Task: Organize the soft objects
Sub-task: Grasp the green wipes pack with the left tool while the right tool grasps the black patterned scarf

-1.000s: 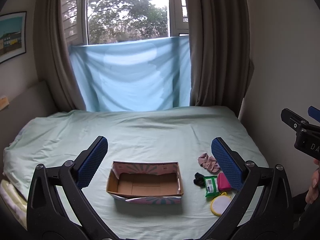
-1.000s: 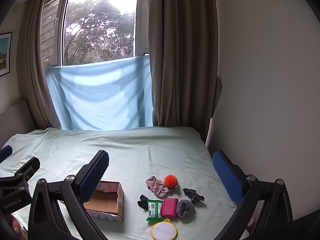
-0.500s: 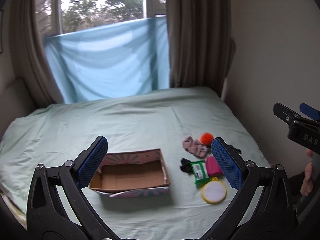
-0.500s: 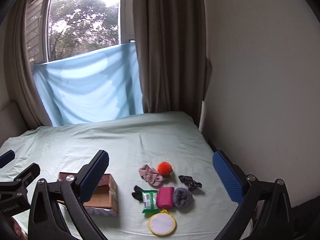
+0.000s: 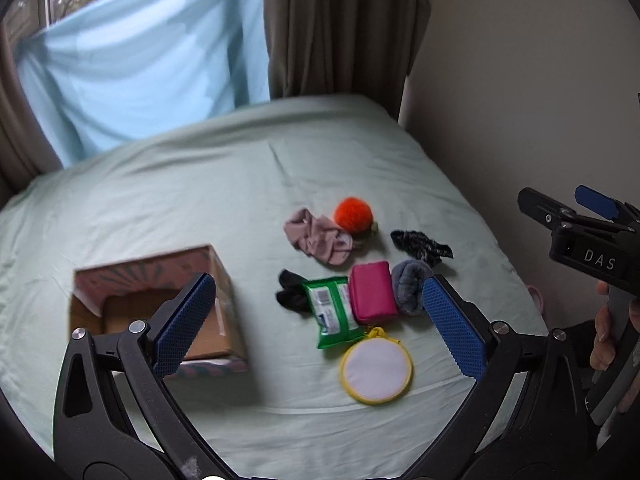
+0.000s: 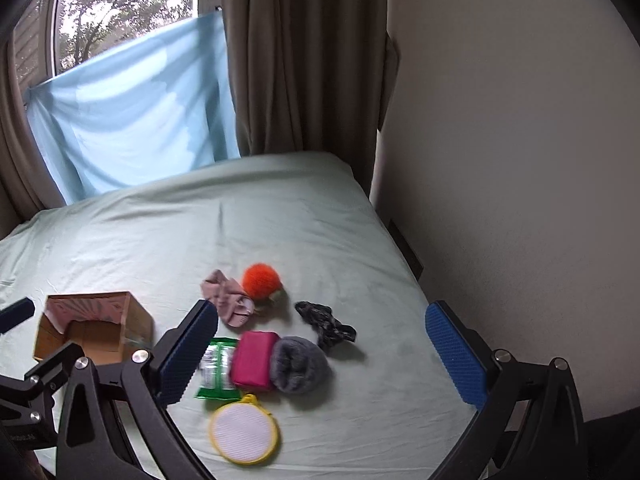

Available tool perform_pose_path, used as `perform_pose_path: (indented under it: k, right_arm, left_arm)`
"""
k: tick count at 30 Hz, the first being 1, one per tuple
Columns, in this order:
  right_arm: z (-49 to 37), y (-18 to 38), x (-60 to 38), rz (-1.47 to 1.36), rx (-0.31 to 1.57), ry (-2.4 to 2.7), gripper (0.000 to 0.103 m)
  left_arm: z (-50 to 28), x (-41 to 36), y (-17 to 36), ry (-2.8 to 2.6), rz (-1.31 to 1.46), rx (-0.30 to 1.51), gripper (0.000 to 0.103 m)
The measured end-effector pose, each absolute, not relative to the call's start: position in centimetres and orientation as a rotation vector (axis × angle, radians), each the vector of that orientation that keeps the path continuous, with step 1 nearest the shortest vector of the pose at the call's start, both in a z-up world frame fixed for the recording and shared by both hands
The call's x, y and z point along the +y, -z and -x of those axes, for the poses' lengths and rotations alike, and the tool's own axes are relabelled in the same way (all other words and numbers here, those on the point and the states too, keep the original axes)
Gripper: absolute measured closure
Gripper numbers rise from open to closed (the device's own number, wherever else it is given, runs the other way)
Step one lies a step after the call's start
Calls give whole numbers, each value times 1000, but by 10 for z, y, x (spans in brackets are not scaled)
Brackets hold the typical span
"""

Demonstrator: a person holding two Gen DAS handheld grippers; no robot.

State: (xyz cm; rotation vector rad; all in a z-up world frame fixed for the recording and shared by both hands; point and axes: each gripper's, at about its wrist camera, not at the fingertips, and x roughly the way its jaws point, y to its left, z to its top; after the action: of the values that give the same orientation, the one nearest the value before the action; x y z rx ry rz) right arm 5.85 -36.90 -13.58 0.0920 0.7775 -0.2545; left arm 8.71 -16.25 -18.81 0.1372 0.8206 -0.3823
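An open cardboard box [image 5: 156, 308] [image 6: 94, 326] sits on the pale green bed [image 5: 200, 208] [image 6: 160, 240]. To its right lies a cluster of soft items: a pink cloth [image 5: 318, 238] [image 6: 228, 298], an orange pompom [image 5: 353, 215] [image 6: 262, 280], a black patterned scrunchie [image 5: 420, 246] [image 6: 326, 322], a grey rolled sock [image 5: 408, 288] [image 6: 298, 364], a magenta pouch [image 5: 372, 292] [image 6: 254, 360], a green wipes pack [image 5: 332, 316] [image 6: 218, 368], a black item [image 5: 290, 296], and a round yellow-rimmed pad [image 5: 376, 370] [image 6: 244, 432]. My left gripper [image 5: 320, 324] and right gripper [image 6: 320, 354] both hover open above them, holding nothing.
Brown curtains [image 6: 304, 60] and a light blue sheet [image 5: 132, 68] hang over the window at the bed's far side. A beige wall [image 6: 500, 160] runs close along the bed's right edge. A hand [image 5: 604, 344] holds the right gripper's handle at right.
Both grippers have swung right and tilted down toward the bed. The cluster of soft items now sits larger and nearer the middle of both views, and the box has shifted left.
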Motion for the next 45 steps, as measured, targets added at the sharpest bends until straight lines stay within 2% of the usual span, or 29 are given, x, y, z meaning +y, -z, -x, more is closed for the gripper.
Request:
perform_pose_path:
  k: [13,23,25,27,31,33,35,37,38,40,45]
  right_arm:
    - [-157,275,-430,-26,901,140,0]
    - [-206,358,-421,49,1079,-38,6]
    - [-211,369,-419,62,1106,-63,7]
    - [-216,380,-420,66,1136,-89,16]
    - [-224,392,-423,39,1156,-131,18]
    - [-230,396,-425,23,1160,-151,23]
    - [-235,399,-426,0,1172,-176,31]
    - [-243,405,-426,-22,1183,-195,36]
    - [-245,407,-426,-27,1186,-202,39]
    - [-247,409,-428,-36,1198,-218,43]
    - [-247,412,-431,-37,1206,-227,64]
  left_arm:
    - [-146,-203,363,184,-123,1089,3]
    - [-184,-211,430,104,-111,1245,3]
    - [-188,-214,438,103,-111,1271,7]
    - [-192,-215,448,97,-101,1294,11]
    - [-202,-210,458,76,-31,1321,12]
    - [-205,-206,462,73,10,1335,16]
    - [-208,-200,465,82,69,1354,26]
    - [-210,-196,470,92,125,1371,31]
    - [-212,-196,472,93,133,1377,40]
    - [-213,-197,480,110,120,1392,49]
    - [-215,-204,481,117,77,1378,58]
